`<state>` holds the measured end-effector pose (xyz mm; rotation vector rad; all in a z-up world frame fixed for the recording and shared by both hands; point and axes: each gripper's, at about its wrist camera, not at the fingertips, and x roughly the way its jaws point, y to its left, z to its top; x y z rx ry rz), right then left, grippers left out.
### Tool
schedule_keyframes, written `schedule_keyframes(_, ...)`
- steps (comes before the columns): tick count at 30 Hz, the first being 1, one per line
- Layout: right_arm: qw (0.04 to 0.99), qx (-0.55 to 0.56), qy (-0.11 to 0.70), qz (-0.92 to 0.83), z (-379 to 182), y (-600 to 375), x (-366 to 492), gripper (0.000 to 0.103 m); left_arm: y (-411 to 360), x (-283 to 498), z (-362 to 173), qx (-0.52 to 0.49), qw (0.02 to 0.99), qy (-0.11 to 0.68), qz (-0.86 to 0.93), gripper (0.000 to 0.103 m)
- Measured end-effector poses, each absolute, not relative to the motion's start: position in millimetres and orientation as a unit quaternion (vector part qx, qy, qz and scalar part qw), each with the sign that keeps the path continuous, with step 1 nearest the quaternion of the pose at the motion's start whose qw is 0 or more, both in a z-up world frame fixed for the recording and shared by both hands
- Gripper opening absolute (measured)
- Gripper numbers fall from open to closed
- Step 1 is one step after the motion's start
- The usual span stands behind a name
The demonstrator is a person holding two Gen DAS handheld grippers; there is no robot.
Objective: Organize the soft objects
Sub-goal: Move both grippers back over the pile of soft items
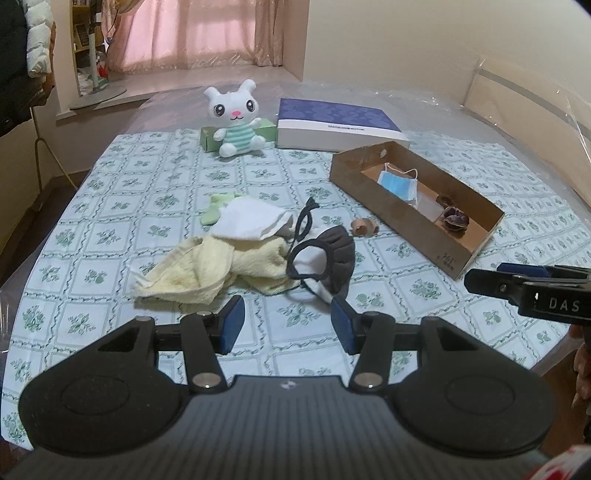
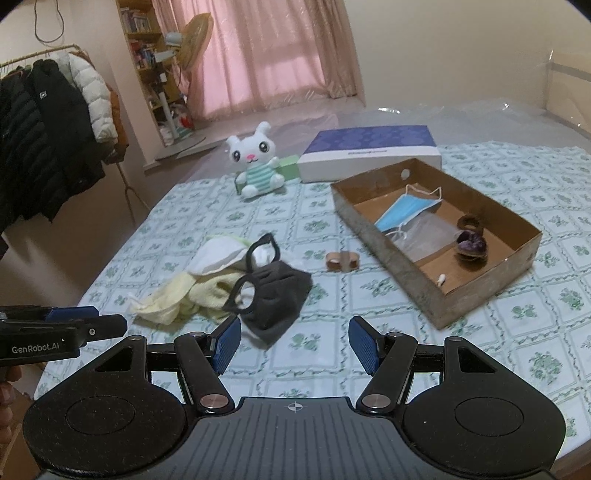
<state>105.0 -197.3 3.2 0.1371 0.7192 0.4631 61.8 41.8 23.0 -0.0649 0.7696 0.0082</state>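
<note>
A crumpled pile of yellow towel, white cloth and dark grey mask [image 1: 255, 254] lies just beyond the left gripper [image 1: 288, 325] and far-left of the right gripper [image 2: 295, 345], both with jaws apart and empty.

Crumpled yellow towel [image 1: 214, 269], white cloth [image 1: 251, 221], dark mask [image 1: 332, 258] heaped beside cardboard box [image 1: 406, 218].

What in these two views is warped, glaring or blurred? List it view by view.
Left wrist view: fisheye bends the patterned cloth and darkens the corners; the clear plastic sheet beyond it glints; pink curtains glow with backlight; objects stay sharp. Right wrist view: same bowing, strongest at the brown cardboard box; curtains again brightest; coats at left sit in dim light.
</note>
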Motion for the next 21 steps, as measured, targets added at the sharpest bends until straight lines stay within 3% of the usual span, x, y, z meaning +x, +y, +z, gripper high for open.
schedule_keyframes(21, 0.895, 0.061, 0.378, 0.228, -18.4, -161.1, 115.8, 0.065, 73.8, 64.9, 6.8, -0.039, 0.921, 0.387, 0.012, 0.049)
